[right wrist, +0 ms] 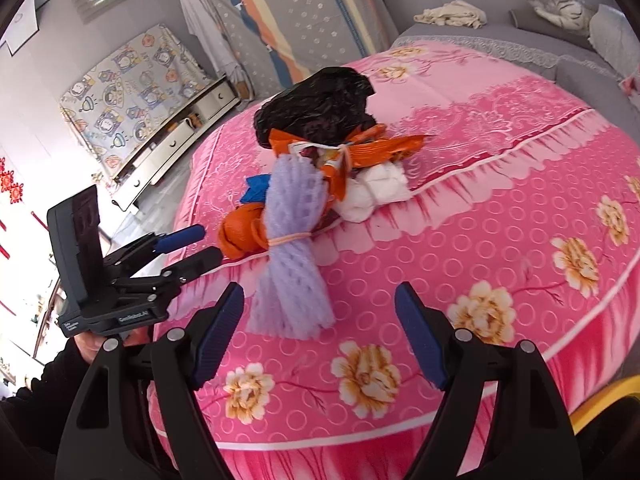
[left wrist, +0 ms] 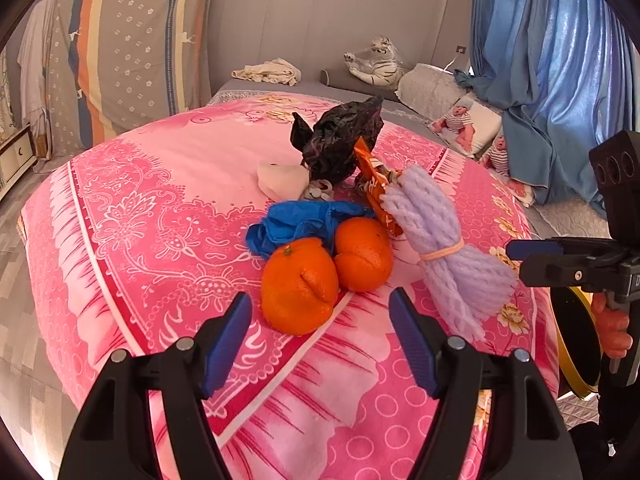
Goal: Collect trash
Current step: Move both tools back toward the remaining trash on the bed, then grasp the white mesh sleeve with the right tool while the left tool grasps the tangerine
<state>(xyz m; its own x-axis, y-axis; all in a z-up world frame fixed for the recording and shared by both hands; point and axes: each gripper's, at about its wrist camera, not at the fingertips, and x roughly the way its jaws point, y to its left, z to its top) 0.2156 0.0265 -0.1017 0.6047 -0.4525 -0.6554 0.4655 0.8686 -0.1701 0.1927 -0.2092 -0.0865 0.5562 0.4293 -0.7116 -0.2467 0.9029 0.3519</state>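
Note:
A pile of trash lies on the pink blanket [left wrist: 152, 216]: two pieces of orange peel [left wrist: 298, 286] [left wrist: 364, 254], a crumpled blue glove [left wrist: 296, 226], a purple foam net [left wrist: 444, 244], an orange wrapper [left wrist: 376, 188], a black plastic bag [left wrist: 340, 144] and white tissue [left wrist: 280, 180]. My left gripper [left wrist: 320, 336] is open, just short of the nearest peel. My right gripper [right wrist: 320, 332] is open, just short of the foam net [right wrist: 292, 256]. The bag [right wrist: 316, 108], wrapper [right wrist: 360, 148], tissue [right wrist: 372, 192] and peel [right wrist: 240, 232] show behind it.
A yellow-rimmed bin [left wrist: 576, 344] stands beside the bed at the right. The left gripper shows in the right wrist view [right wrist: 192, 248], the right one in the left wrist view [left wrist: 560, 256]. Pillows, a plush tiger [left wrist: 376, 62] and blue curtains [left wrist: 560, 72] are behind.

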